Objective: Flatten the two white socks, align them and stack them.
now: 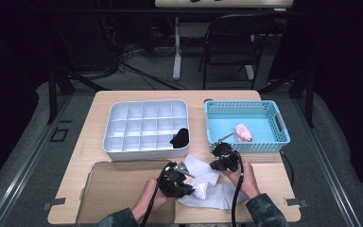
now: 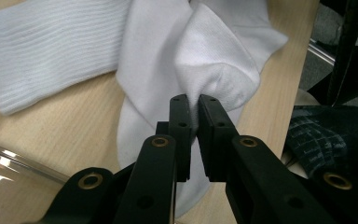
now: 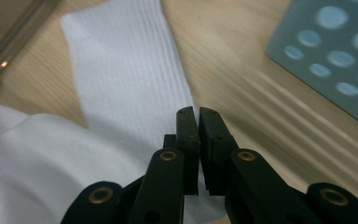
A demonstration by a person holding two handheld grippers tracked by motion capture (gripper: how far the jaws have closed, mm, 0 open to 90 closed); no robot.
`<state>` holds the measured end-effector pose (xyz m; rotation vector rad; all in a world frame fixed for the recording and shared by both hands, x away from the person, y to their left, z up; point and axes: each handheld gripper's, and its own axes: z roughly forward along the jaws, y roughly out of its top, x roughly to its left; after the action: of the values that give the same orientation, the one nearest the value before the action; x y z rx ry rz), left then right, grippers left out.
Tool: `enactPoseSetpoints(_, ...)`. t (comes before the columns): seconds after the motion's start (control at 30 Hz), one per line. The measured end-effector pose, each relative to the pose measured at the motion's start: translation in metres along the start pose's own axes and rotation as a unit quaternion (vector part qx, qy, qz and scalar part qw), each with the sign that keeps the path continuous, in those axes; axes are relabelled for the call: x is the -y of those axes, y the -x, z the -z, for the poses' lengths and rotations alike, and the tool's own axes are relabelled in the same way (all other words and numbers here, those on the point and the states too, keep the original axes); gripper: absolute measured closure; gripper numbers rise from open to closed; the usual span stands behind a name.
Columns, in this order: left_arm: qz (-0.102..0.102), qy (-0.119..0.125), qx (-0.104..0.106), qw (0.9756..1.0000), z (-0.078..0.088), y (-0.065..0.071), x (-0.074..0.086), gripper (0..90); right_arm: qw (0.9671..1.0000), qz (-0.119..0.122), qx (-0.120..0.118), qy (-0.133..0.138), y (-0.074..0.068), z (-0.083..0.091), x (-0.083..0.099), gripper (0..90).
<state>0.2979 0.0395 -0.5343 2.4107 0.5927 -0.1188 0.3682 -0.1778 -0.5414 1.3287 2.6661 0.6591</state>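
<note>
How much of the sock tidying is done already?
One black sock already sits in the white divided box. Both grippers, left and right, are pinching the white socks on the table. A pink sock waits in the blue basket.

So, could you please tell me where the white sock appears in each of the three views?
High view: the white sock lies at the table's near edge, bottom centre, between the two hand-held grippers.
Left gripper view: it spreads across the top and centre, a fold pinched in the jaws.
Right gripper view: it covers the left and centre, its edge in the jaws.
Shared landmark: the light wooden table beneath the sock.
</note>
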Motion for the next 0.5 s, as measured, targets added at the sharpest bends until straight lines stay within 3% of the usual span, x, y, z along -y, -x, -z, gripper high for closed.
enactPoseSetpoints(0.17, -0.017, 0.004, 0.003, 0.9998, 0.003, 0.003, -0.002, 84.4, 0.9991, -0.027, 0.006, 0.033, -0.003, 0.026, 0.014, 87.2)
enactPoseSetpoints(0.4, -0.043, 0.006, 0.003, 0.9990, 0.004, -0.002, -0.005, 84.6, 0.9950, -0.048, 0.052, 0.070, -0.008, 0.063, 0.034, 87.3)
enactPoseSetpoints(0.5, -0.048, 0.001, 0.005, 0.9988, 0.002, -0.006, -0.007, 84.6, 0.9932, -0.054, 0.070, 0.076, -0.015, 0.069, 0.045, 87.3)
